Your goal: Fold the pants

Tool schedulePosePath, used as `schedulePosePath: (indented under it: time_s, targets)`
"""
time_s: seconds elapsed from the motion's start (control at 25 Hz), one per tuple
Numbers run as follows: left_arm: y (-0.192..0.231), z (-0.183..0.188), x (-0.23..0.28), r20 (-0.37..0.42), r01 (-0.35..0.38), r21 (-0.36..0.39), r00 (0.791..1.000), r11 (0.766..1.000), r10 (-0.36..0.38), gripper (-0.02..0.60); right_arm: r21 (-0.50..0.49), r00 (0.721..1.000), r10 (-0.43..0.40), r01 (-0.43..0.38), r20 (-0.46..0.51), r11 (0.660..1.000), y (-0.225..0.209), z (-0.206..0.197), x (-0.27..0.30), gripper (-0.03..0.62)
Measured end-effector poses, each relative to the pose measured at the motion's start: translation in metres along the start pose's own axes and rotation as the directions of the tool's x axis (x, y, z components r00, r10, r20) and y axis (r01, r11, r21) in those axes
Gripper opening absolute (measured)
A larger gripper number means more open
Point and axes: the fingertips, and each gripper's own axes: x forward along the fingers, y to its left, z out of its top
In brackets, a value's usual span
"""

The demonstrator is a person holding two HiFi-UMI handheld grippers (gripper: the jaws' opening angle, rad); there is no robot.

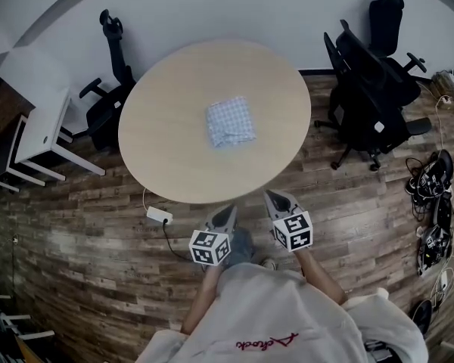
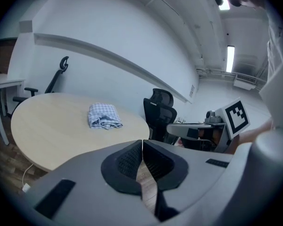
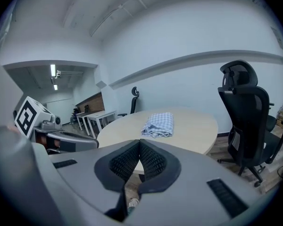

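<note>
Seeing the blue-and-white checked cloth pants [image 1: 230,122] lying as a compact folded bundle at the middle of the round pale wooden tabletop [image 1: 166,153]. Holding the left tongs [image 2: 142,144] and the right tongs [image 3: 139,144] pressed fully shut on nothing, off the near edge and well apart from the bundle. Judging the fold as likely finished. Keeping both tongs clear of the cloth; looking over the rumpled near edge; reaching back in only for a layer spilling out, pinching lightly, lifting rather than dragging.
</note>
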Motion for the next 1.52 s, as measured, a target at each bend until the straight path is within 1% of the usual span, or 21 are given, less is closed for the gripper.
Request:
schedulePosePath:
  time_s: [0.12, 0.28, 0.4, 0.6, 0.8, 1.08, 1.52]
  targets:
    - [-0.018, -0.014, -0.010, -0.006, 0.006, 0.002, 1.000, 1.000, -0.006, 0.034, -0.005, 1.000, 0.004, -0.004, 0.013, 1.000, 0.009, -0.006, -0.021, 0.029]
    - [-0.036, -0.021, -0.022, -0.003, 0.014, 0.018, 1.000, 1.000, -0.014, 0.034, -0.013, 1.000, 0.011, -0.011, 0.016, 1.000, 0.022, -0.013, -0.045, 0.029]
    - [-0.043, -0.021, -0.030, 0.001, 0.016, 0.039, 1.000, 0.999, -0.016, 0.034, -0.026, 1.000, 0.018, -0.018, 0.020, 1.000, 0.032, -0.014, -0.056, 0.029]
    - [-0.054, -0.029, -0.048, 0.016, 0.004, 0.036, 1.000, 0.999, -0.005, 0.034, -0.055, 0.999, 0.034, -0.032, 0.025, 0.998, 0.049, -0.021, -0.073, 0.029]
    - [-0.067, -0.036, -0.059, 0.017, 0.012, 0.038, 1.000, 0.999, -0.012, 0.034, -0.061, 0.999, 0.027, -0.025, 0.024, 0.998, 0.055, -0.022, -0.083, 0.029]
    - [-0.064, -0.037, -0.069, 0.029, 0.016, 0.040, 0.999, 0.999, -0.017, 0.034, -0.083, 0.999, 0.028, -0.026, 0.025, 0.996, 0.066, -0.018, -0.081, 0.029]
    - [-0.062, -0.038, -0.078, 0.034, 0.033, 0.041, 0.999, 0.999, -0.035, 0.034, -0.088, 1.000, 0.018, -0.018, -0.003, 0.996, 0.080, -0.029, -0.084, 0.029]
